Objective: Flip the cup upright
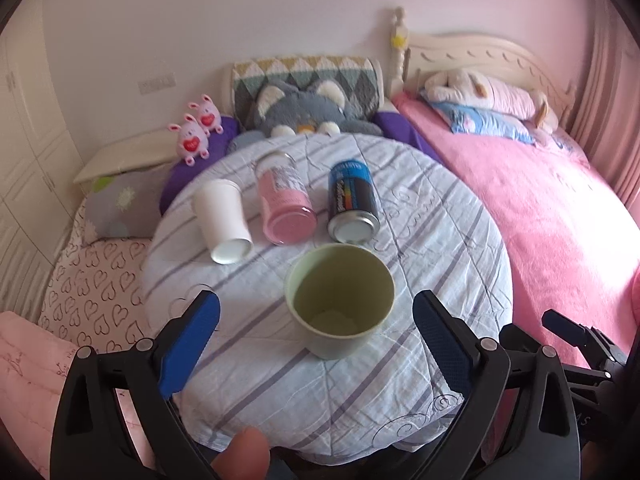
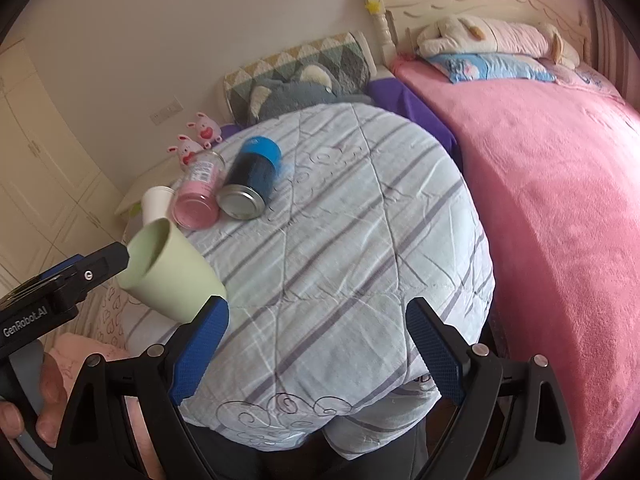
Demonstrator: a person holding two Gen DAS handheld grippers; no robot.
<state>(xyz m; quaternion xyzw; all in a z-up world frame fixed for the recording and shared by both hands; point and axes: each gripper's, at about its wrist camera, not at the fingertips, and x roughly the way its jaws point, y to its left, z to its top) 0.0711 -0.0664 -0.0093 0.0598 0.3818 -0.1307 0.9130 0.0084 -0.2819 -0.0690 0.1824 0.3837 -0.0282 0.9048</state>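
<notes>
The green cup (image 1: 340,304) stands mouth-up on the striped cloth (image 1: 440,208), between the wide-open fingers of the left gripper (image 1: 316,340), which grip nothing. The right gripper (image 2: 316,352) is also spread wide and empty, with the cup off at its ten o'clock. Three containers lie on their sides toward twelve o'clock: white cup (image 1: 222,218), pink jar (image 1: 284,204), blue can (image 1: 352,202). The cloth's near edge sits close below; open room lies toward three o'clock.

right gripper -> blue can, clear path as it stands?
Probably yes. The right gripper is open and empty, and bare striped cloth lies between it and the blue can, which lies on its side. The pink jar touches its far side.
</notes>
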